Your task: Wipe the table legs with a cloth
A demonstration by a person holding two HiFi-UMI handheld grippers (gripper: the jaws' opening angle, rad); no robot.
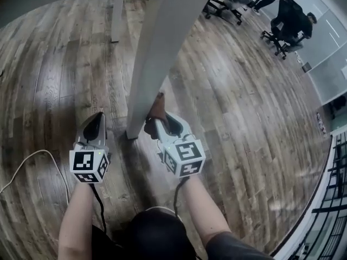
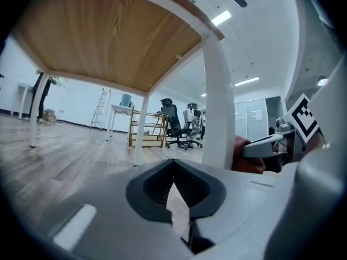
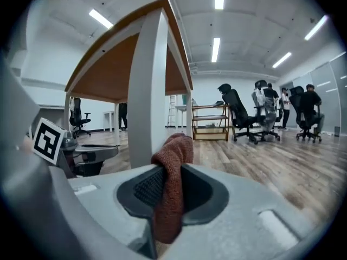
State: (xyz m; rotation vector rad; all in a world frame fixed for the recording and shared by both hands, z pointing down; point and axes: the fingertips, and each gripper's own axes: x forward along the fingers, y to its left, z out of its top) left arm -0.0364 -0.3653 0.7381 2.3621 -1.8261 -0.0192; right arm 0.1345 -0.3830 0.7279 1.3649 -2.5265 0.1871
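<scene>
One floor (image 1: pixel 244 118): wood planks that fill the head view; office chairs (image 1: pixel 284 26) with people stand far off at 1 o'clock.
Table (image 2: pixel 108 37): seen from below in both gripper views, a wood underside on a white frame.
Table leg (image 1: pixel 157 53): white and square, running from 12 o'clock down to its foot near the middle of the head view. A second leg (image 1: pixel 116 15) stands behind it at 11 o'clock.
Left gripper (image 1: pixel 96 122): low by the floor, at 8 o'clock from the foot of the near leg, close to it but apart. Its jaws are pressed together with nothing between them.
Right gripper (image 1: pixel 157 124): at 4 o'clock from the foot. Its jaws pinch the cloth, and their tips sit right beside the leg.
Cloth (image 1: pixel 157 108): rust-brown terry. A fold stands up out of the right jaws at 12 o'clock. It lies against, or just short of, the right face of the leg, low down near the foot.
Step in hand: by my reading, wiping the bottom of the near leg on its right face.
Next move: likely needs the cloth kept flat and firm on the leg while the right gripper slides along it. The other faces would need a reach round. The left gripper has no job here beyond staying clear.
</scene>
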